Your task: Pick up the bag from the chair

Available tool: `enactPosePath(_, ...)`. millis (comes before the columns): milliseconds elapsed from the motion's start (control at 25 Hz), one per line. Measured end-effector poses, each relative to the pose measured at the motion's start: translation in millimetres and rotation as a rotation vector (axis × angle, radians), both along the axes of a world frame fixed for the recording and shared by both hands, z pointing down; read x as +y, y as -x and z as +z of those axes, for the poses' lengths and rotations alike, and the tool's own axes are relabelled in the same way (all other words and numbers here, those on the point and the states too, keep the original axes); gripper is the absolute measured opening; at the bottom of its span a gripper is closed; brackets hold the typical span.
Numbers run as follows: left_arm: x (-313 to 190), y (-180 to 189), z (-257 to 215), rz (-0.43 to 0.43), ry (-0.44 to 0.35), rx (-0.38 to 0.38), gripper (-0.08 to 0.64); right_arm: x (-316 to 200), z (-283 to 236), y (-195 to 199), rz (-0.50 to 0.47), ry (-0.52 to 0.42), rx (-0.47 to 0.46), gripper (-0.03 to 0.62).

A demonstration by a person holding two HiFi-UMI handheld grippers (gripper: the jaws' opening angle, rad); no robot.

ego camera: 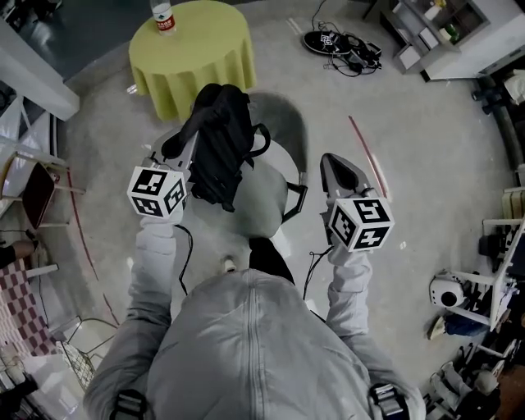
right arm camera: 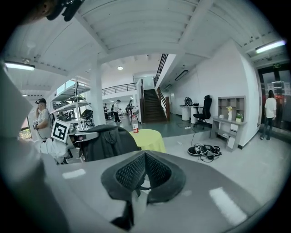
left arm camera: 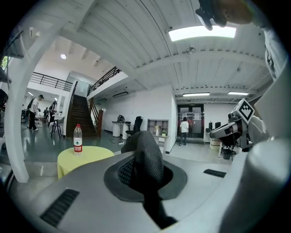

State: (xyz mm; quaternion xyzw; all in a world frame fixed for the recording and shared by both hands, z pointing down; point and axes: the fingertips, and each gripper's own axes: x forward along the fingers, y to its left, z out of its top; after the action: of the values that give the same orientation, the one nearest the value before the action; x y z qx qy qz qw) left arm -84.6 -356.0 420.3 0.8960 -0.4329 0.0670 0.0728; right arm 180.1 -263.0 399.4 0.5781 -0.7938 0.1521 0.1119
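A black bag [ego camera: 220, 148] hangs in the air just above the grey chair [ego camera: 264, 209], in front of the person in the head view. My left gripper [ego camera: 190, 152] is shut on the bag's black mesh strap [left arm camera: 148, 159], which fills the space between its jaws in the left gripper view. The right gripper view shows the same bag [right arm camera: 107, 143] at the left, under the left gripper [right arm camera: 75, 136]. My right gripper [ego camera: 336, 168] is to the right of the chair, apart from the bag. Its pads meet at the tip [right arm camera: 144, 154] with nothing between them.
A round table with a yellow cloth [ego camera: 193, 49] stands beyond the chair, with a water bottle [ego camera: 164, 16] on it. Shoes and cables [ego camera: 340, 45] lie on the floor at the back right, near a white shelf unit [ego camera: 435, 37]. A red stick [ego camera: 365, 152] lies beside the chair.
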Motion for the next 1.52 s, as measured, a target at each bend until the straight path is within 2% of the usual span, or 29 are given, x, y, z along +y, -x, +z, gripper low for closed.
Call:
enactPosePath(200,18.6,6.5,-51.4,-0.001,-0.082,0.020,0.006,5.7,-26.7,6.7,-0.007,-0.065,0.016,0.011)
enactPosePath(360,32.3,20.4,-83.3,-0.010,-0.111,0.063,0.007,9.8,-45.0,17.2,-0.018,-0.109,0.036,0.011)
enactPosePath(720,72.2,42.8,-137.1,0.004,-0.185,0.078,0.006,21.3,-69.2,45.9,-0.064,-0.163,0.091,0.011)
enactPosePath(1000,91.4,51.4,-150.4,0.009,-0.204,0.073,0.007,27.5,-75.5,61.0,-0.089,-0.176,0.091,0.011)
enactPosePath(1240,97.8,54.1,-152.7,0.004,-0.207,0.080,0.008,30.6,-79.3,55.7,-0.038,-0.192,0.135,0.011)
enactPosePath(1520,102.3,54.1,-150.6,-0.007,-0.203,0.075,0.007,34.8,-79.6,59.7,-0.062,-0.188,0.142,0.011)
